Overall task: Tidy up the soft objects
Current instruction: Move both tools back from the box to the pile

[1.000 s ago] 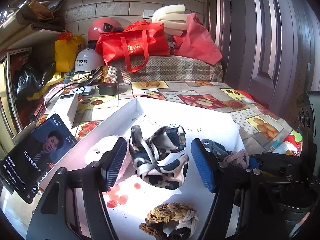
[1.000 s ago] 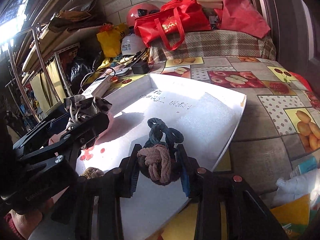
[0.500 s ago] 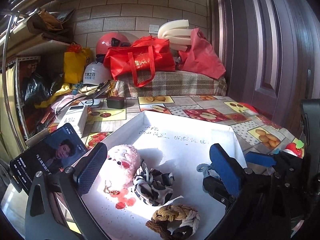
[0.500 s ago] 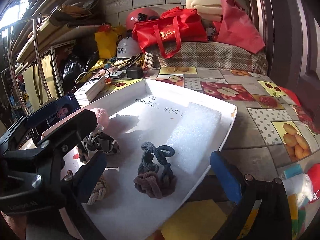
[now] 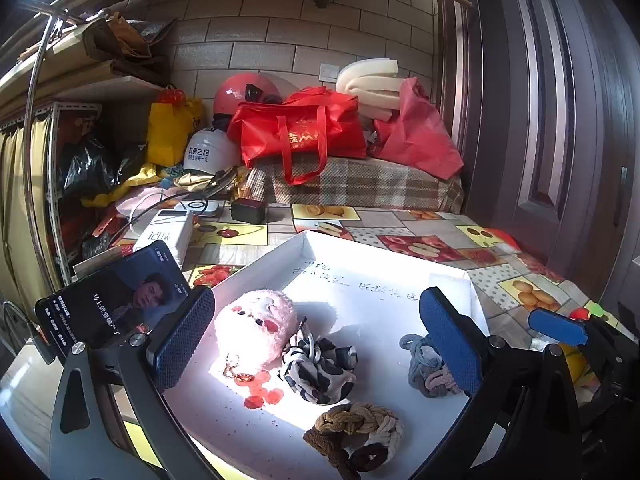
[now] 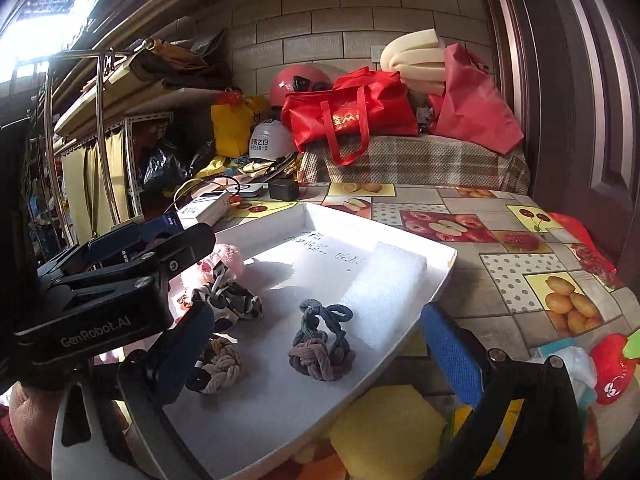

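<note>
Both the left gripper (image 5: 316,336) and the right gripper (image 6: 320,344) tilt slightly downward over the white tray (image 6: 436,280), jaws just spread wide and empty, with the spotted cloth (image 5: 320,368) and grey knot (image 6: 320,356) lying released on the tray.

My left camera sits just behind my left fingers (image 5: 182,340) and looks forward and a bit down, close over the white tray (image 5: 360,248). My right camera sits behind my right fingers (image 6: 448,356) and looks the same way from the tray's right edge, also close. Both views share the tray (image 6: 400,236), the red bag (image 5: 300,132) at the top middle (image 6: 348,112), and the brick wall (image 5: 260,52). My right camera sees my left gripper (image 6: 112,292) at the left of its frame.
</note>
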The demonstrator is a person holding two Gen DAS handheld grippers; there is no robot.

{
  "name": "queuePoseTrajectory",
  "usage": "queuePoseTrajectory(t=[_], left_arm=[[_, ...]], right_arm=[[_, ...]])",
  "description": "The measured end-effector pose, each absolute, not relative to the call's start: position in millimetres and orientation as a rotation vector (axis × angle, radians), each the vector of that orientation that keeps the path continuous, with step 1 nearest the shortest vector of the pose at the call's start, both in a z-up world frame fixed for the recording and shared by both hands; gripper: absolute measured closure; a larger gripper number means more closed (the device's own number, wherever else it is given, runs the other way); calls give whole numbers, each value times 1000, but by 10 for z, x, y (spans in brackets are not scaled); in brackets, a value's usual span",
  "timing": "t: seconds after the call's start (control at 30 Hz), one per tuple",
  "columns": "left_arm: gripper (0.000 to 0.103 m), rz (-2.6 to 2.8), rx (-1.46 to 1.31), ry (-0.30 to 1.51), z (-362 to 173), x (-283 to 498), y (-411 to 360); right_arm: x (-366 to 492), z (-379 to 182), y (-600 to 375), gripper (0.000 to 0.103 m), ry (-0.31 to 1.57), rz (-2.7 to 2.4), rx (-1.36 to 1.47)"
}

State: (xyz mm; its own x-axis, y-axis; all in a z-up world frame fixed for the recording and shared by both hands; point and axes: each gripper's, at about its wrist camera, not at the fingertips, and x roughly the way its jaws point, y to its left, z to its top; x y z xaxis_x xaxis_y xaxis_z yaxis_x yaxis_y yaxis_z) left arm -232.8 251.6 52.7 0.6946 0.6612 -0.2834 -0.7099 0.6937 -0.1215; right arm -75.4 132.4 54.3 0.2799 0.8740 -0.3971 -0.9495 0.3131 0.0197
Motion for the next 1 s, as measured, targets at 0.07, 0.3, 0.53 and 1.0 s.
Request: queuePoseTrajectory(t=[0.07, 0.3, 0.53, 1.0], left_arm=[[0, 774, -217, 230, 527, -2324, 2448], [0, 711, -126, 266, 521, -2227, 2132], [0, 519, -142, 334, 505, -2008, 1912], [1, 105, -248, 641, 295, -676, 1354]], right_arm=[[-722, 546, 1235, 0, 375, 1256, -226], [-369, 584, 606, 0, 370, 1181, -141], [703, 544, -244, 0, 502, 891, 53], [1385, 290, -315, 0, 755, 961, 78]])
